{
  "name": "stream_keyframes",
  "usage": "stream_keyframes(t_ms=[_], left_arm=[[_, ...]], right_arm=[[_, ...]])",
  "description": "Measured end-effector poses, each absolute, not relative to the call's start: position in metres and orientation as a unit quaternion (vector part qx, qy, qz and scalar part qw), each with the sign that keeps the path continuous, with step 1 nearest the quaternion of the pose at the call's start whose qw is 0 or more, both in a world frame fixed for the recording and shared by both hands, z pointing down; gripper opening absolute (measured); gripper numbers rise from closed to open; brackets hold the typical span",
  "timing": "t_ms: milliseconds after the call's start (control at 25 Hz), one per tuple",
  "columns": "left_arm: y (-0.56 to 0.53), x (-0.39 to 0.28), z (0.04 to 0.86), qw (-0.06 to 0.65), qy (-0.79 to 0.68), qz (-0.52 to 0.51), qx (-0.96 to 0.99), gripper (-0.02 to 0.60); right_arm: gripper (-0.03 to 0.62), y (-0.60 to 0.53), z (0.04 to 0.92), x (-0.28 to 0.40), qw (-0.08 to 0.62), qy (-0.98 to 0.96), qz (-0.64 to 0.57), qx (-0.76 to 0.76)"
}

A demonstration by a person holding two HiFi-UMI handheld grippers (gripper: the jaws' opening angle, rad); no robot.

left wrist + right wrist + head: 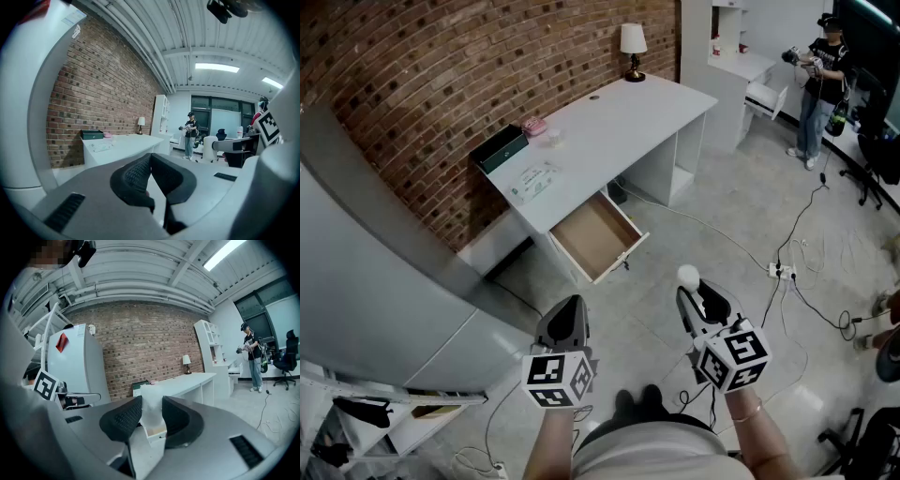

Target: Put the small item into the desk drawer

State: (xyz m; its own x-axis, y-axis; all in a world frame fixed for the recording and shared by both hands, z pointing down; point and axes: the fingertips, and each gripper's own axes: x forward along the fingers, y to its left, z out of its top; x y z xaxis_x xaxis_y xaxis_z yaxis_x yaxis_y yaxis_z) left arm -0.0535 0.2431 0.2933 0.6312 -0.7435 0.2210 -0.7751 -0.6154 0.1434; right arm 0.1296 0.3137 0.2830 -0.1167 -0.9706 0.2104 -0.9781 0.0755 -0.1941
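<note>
While the right gripper (695,287) jaws pinch a small white item (688,275), the left gripper (571,302) jaws are closed, empty.

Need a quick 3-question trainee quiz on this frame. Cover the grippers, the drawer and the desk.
1. Multiple choice: what sits between the jaws of the right gripper?
A) a small white item
B) a pair of scissors
C) nothing
2. True or false: the desk drawer is pushed fully shut.
3. Fill in: the lamp stands at the far end of the desk, next to the ___ wall.

Key:
1. A
2. False, it is pulled open.
3. brick
</note>
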Motion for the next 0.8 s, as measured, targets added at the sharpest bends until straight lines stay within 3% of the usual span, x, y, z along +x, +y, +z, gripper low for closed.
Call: stream_keyframes(t_ms=[800], left_arm=[[0.252,-0.027,0.290,0.096,-0.443,0.071,0.889,0.021]], right_arm=[[0.149,0.315,0.290,0.160,0.007,-0.750,0.151,0.643]])
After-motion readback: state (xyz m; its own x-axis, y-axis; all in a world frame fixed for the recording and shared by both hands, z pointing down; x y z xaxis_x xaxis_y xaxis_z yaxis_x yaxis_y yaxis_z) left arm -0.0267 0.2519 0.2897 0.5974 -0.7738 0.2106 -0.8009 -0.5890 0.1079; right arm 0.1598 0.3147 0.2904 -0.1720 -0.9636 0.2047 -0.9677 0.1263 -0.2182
